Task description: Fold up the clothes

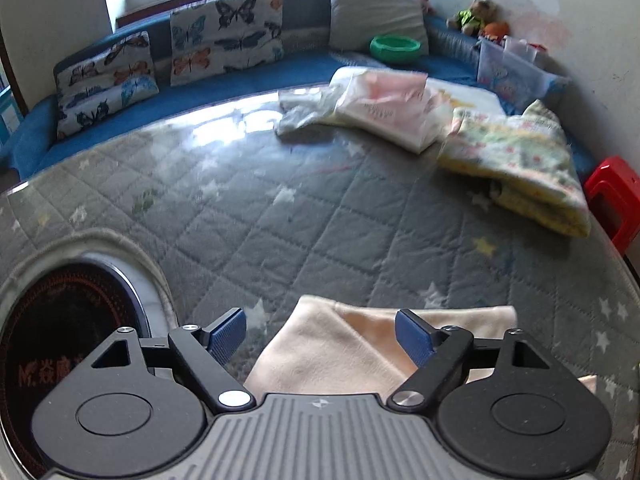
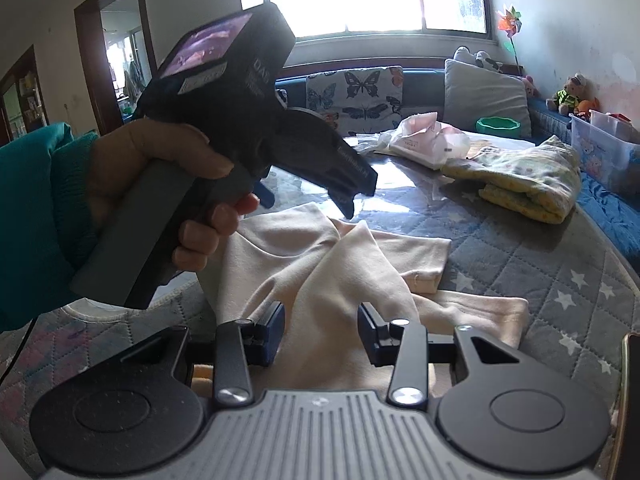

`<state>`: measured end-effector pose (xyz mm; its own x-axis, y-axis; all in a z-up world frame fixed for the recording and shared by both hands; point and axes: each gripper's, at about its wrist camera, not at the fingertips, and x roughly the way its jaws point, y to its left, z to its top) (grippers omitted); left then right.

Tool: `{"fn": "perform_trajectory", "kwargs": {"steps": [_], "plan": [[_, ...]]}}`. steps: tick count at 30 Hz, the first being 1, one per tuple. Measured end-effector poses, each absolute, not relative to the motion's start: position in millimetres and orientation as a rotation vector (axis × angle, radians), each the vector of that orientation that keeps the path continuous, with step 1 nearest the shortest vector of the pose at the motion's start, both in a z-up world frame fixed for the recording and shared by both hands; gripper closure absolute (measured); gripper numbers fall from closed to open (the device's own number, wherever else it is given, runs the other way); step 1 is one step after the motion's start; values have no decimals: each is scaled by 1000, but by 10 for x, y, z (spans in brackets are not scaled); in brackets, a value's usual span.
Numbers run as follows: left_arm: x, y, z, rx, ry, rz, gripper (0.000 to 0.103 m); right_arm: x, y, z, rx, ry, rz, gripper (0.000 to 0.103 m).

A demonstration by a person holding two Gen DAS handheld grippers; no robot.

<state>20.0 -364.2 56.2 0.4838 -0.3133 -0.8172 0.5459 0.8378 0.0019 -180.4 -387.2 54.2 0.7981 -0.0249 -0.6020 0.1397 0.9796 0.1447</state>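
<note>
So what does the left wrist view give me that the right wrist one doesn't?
Left only: a dark round stove plate set into the table, and a red stool. Right only: the left tool held up in a hand, open, and a doorway. Both: the cream garment between open jaws, the floral folded pile, the green bowl, and butterfly cushions.

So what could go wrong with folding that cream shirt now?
1. Both the left hand-held gripper and the right hand-held gripper are open, so the bunched cream garment could slump out of shape.
2. The garment lies near the round cooktop set into the table, so cloth might drag onto it.
</note>
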Motion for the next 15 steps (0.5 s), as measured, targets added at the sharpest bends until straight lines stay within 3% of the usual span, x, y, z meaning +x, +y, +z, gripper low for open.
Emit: {"fn": "perform_trajectory", "kwargs": {"steps": [3, 5, 8, 15], "plan": [[204, -3581, 505, 279, 958, -537, 37, -1814, -3886, 535, 187, 644, -94, 62], [203, -3519, 484, 268, 988, -550, 55, -1828, -3885, 534, 184, 644, -96, 62], [168, -3402, 490, 248, 1001, -569, 70, -1864, -3872, 532, 175, 645, -103, 62], [-29, -3031, 626, 247, 937, -620, 89, -1972, -3859, 498, 174, 653, -118, 63]]}}
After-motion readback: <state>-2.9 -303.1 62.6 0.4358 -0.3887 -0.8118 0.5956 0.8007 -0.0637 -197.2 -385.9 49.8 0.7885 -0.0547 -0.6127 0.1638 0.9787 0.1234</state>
